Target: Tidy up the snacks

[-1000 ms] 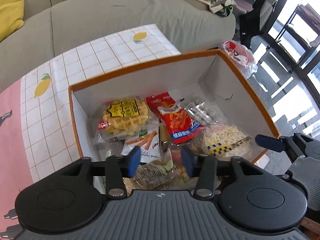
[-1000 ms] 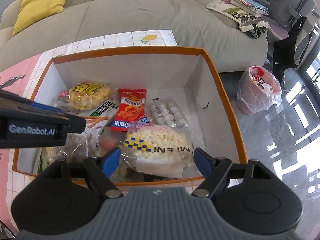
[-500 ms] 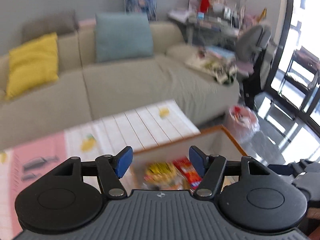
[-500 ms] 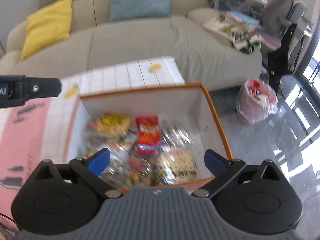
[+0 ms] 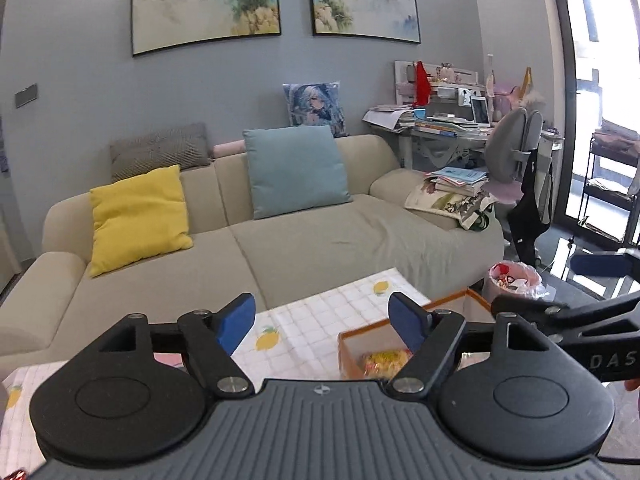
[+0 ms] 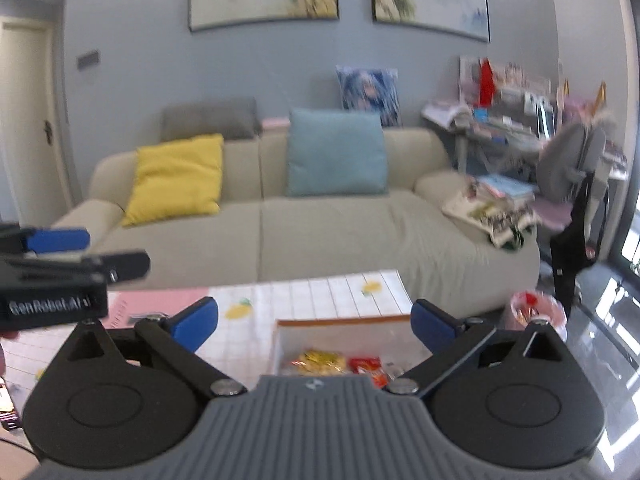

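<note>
An orange-edged white box (image 6: 340,326) (image 5: 460,300) stands on the low table, mostly hidden behind the gripper bodies. Inside it I see a yellow waffle packet (image 6: 320,360) (image 5: 384,360) and a red snack bag (image 6: 368,366). My left gripper (image 5: 322,322) is raised well above the table, its jaws still opening, with nothing between the blue pads. My right gripper (image 6: 314,326) is also lifted high above the box, jaws wide open and empty. Each gripper shows at the edge of the other's view.
A lemon-print tablecloth (image 5: 320,316) covers the table, with a pink mat (image 6: 160,300) to the left. Behind stands a beige sofa (image 5: 300,240) with yellow and blue cushions. A pink-bagged bin (image 5: 516,280) sits on the floor to the right, near a cluttered desk and chair.
Both grippers have risen out of the box and tilted up toward the sofa and wall. Their jaws have spread wider, and the snacks stay in the box.
</note>
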